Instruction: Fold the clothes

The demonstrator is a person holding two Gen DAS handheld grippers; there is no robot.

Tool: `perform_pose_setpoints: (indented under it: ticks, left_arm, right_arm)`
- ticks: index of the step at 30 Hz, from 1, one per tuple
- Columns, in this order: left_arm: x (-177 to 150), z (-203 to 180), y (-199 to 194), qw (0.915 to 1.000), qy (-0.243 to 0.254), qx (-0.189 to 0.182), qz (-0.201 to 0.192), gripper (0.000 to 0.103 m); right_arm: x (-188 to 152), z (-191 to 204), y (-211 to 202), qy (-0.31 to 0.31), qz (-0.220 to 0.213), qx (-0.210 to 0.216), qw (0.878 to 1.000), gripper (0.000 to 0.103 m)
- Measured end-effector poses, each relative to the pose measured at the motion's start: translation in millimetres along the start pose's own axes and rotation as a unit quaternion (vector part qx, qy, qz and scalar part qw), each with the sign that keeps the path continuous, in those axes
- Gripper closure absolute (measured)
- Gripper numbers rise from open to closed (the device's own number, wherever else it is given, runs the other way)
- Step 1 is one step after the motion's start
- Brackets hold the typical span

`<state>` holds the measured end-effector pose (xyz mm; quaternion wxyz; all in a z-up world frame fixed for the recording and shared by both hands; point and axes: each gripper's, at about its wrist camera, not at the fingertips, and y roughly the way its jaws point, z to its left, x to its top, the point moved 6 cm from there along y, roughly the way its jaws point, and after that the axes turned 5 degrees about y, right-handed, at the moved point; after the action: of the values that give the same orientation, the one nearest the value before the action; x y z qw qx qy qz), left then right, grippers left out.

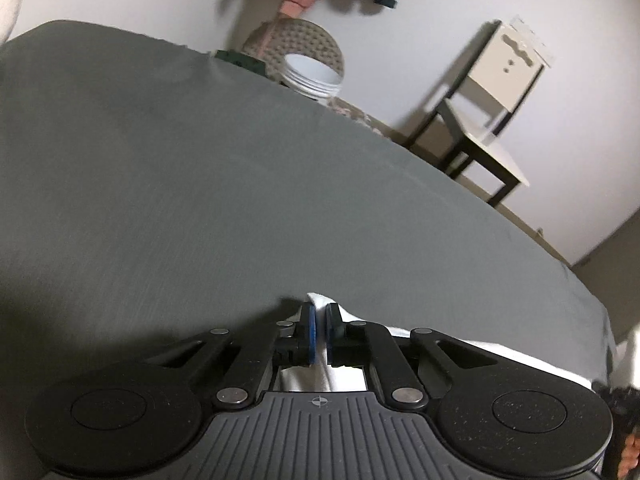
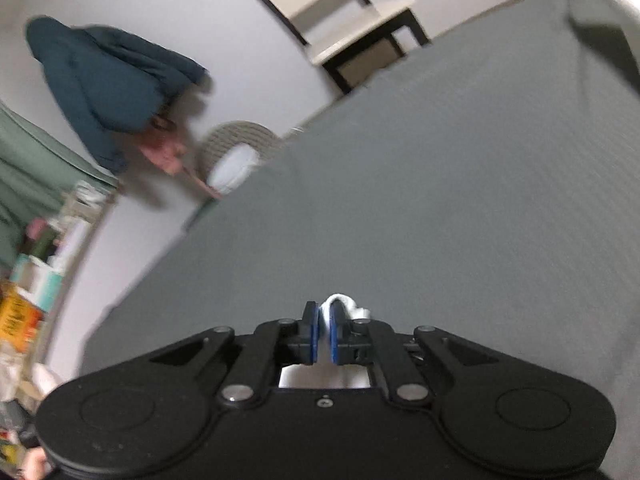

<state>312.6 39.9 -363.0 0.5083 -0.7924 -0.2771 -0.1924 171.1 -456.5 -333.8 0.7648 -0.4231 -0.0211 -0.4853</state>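
GRIP: your left hand-held gripper (image 1: 319, 334) and right hand-held gripper (image 2: 325, 332) each pinch white cloth (image 1: 320, 302) low over the grey bed (image 1: 200, 180) | RISK: thin bites (mere edges) may slip if you pull apart | RISK: uneven pull skews the fold

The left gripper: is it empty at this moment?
No, the left gripper is shut on a fold of white cloth, which sticks out between its blue pads above the grey bed sheet.
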Motion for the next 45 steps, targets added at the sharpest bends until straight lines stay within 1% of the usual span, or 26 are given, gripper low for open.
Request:
perform_pose_setpoints:
  ticks: [4,6,8,9,10,11,12,13,14,15,19,20,22,24,26,28,31,33,35,37,39,40,41,43,44,45]
  left_arm:
    - [0,4,5,0.9995,-0.023,-0.010,-0.017,0.098]
    - [-1,3,2,0.9991,-0.020,-0.027,-0.027,0.098]
    - [-3,1,4,0.9994,0.001,-0.031,-0.017,0.097]
    - [-2,3,3,0.9995,0.001,-0.029,-0.014,0.091]
    - [-1,7,1,0.9996,-0.004,-0.025,-0.011,0.078]
    - [1,10,-2,0.9997,-0.009,-0.022,-0.009,0.067]
    - [2,14,-6,0.9998,-0.014,-0.006,-0.012,0.041]
    - [4,19,-11,0.9996,-0.020,0.014,-0.017,0.025]
    - [6,22,-19,0.9990,-0.019,0.029,-0.029,0.023]
    - [8,23,-28,0.9988,-0.010,0.031,-0.035,0.022]
    - [14,21,-61,0.9979,0.040,0.024,-0.046,0.022]
    - [13,17,-72,0.9966,0.066,0.018,-0.047,0.022]
    - [4,2,-97,0.9900,0.133,0.006,-0.046,0.022]
    - [-9,-15,-124,0.9761,0.212,0.000,-0.047,0.022]
    - [-25,-34,-155,0.9553,0.291,-0.008,-0.052,0.022]
    - [-43,-60,-186,0.9286,0.366,-0.024,-0.056,0.022]
    - [-74,-93,-226,0.8935,0.443,-0.052,-0.052,0.022]
    - [-96,-118,-245,0.8668,0.493,-0.067,-0.041,0.022]
    - [-124,-125,-267,0.8398,0.537,-0.075,-0.024,0.022]
    - [-152,-133,-275,0.8049,0.590,-0.066,-0.002,0.022]
    - [-180,-132,-282,0.7678,0.640,-0.035,0.014,0.022]
    - [-191,-131,-285,0.7484,0.663,-0.014,0.019,0.022]
    - [-199,-130,-281,0.7233,0.690,0.011,0.024,0.022]
    - [-219,-128,-277,0.6582,0.750,0.053,0.040,0.022]
    - [-227,-125,-274,0.6247,0.776,0.074,0.050,0.022]
    - [-230,-124,-270,0.6031,0.790,0.090,0.059,0.022]
  right_arm:
    - [0,-4,-5,0.017,-0.015,0.002,1.000,0.097]
    - [-2,-5,-9,0.014,-0.020,0.000,1.000,0.097]
    - [-4,-8,-10,0.016,-0.017,0.000,1.000,0.095]
    - [-4,-10,-10,0.027,-0.013,0.008,1.000,0.090]
    - [-4,-12,-14,0.039,-0.010,0.018,0.999,0.086]
    - [-4,-14,-17,0.051,-0.008,0.028,0.998,0.077]
    - [-3,-14,-23,0.055,-0.010,0.031,0.998,0.065]
    - [-2,-14,-30,0.049,-0.015,0.028,0.998,0.061]
    - [-1,-13,-37,0.038,-0.019,0.024,0.999,0.059]
    - [-1,-12,-47,0.028,-0.023,0.021,0.999,0.058]
    - [-4,-6,-96,-0.010,-0.036,0.019,0.999,0.050]
    - [-6,-3,-110,-0.020,-0.040,0.025,0.999,0.048]
    - [-13,7,-142,-0.042,-0.045,0.036,0.997,0.046]
    - [-20,17,-174,-0.066,-0.047,0.048,0.996,0.042]
    - [-31,32,-206,-0.095,-0.047,0.063,0.992,0.041]
    - [-41,49,-237,-0.119,-0.046,0.075,0.989,0.037]
    - [-62,74,-277,-0.156,-0.039,0.083,0.983,0.030]
    - [-86,89,-292,-0.195,-0.021,0.080,0.977,0.023]
    - [-119,98,-293,-0.252,0.005,0.070,0.965,0.023]
    - [-152,103,-290,-0.312,0.027,0.056,0.948,0.023]
    - [-185,103,-272,-0.378,0.047,0.022,0.924,0.023]
    - [-202,103,-261,-0.415,0.052,0.004,0.908,0.023]
    - [-218,105,-251,-0.456,0.053,-0.012,0.888,0.023]
    - [-250,109,-231,-0.534,0.056,-0.043,0.842,0.023]
    - [-265,112,-222,-0.574,0.053,-0.057,0.815,0.023]
    - [-279,115,-213,-0.614,0.048,-0.069,0.785,0.023]
